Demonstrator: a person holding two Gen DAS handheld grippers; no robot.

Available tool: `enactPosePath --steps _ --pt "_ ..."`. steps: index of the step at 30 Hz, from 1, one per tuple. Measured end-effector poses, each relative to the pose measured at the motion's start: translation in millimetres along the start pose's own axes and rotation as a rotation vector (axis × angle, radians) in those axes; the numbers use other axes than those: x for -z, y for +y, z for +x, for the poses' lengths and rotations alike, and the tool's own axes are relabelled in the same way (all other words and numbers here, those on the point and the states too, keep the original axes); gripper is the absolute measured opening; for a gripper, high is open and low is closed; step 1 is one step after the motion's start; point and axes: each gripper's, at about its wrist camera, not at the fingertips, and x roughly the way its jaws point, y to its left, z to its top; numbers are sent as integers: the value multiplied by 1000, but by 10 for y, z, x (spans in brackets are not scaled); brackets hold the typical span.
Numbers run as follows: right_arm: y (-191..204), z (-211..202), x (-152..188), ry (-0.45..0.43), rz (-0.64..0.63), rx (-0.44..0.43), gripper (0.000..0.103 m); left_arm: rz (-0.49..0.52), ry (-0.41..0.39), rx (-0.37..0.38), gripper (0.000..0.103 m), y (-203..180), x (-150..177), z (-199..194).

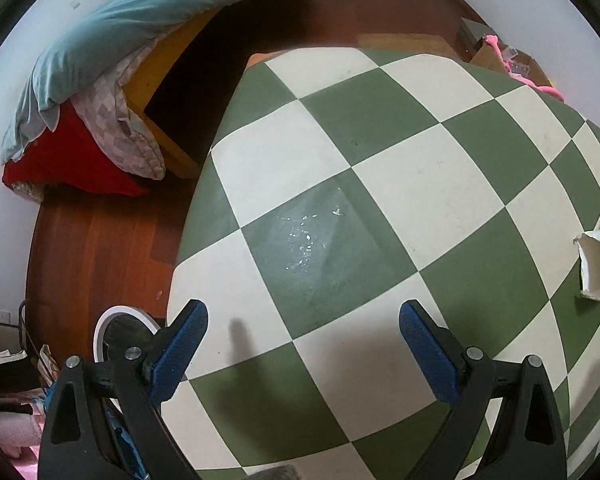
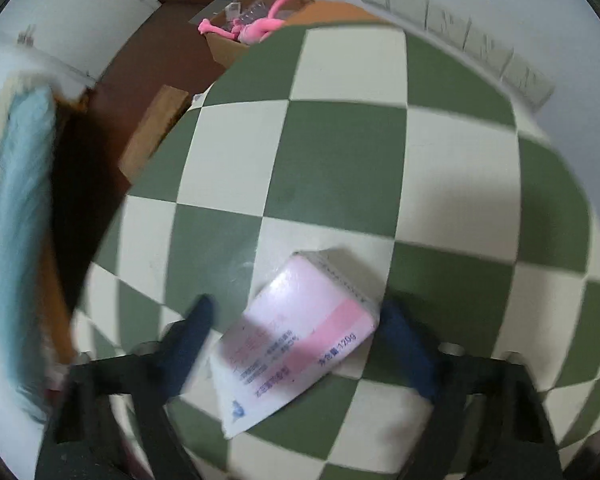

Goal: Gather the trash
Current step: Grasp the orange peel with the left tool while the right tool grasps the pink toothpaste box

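A: Why is the right gripper (image 2: 296,332) spread so wide?
B: To straddle the pink box (image 2: 300,336) lying on the checkered counter (image 2: 340,160), near; nothing pinched yet.
A: The left gripper (image 1: 304,332)?
B: Spread too, empty.

— What is sitting under all this?
— A checkered table (image 1: 380,184), green and cream, is standing on a reddish wood floor (image 1: 100,248).
— And behind?
— White walls (image 2: 80,8) are closing the room; a bed (image 1: 156,64) is lying left, a teal blanket (image 1: 140,12) draping it.
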Motion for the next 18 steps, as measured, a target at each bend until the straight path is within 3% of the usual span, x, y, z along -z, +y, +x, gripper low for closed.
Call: enactPosePath --steps 6,10,14,18 --pt "100 -164 92 -29 -198 42 64 13 -16 20 98 49 98 -199" --pt "-177 -495 138 -26 -256 -5 63 22 -20 71 98 64 244 -420" --pt "-540 -765 309 52 -341 -35 63 107 -27 129 98 -80 549 -667" --pt "-931 -879 672 152 -496 51 63 182 16 194 98 -328 943 -751"
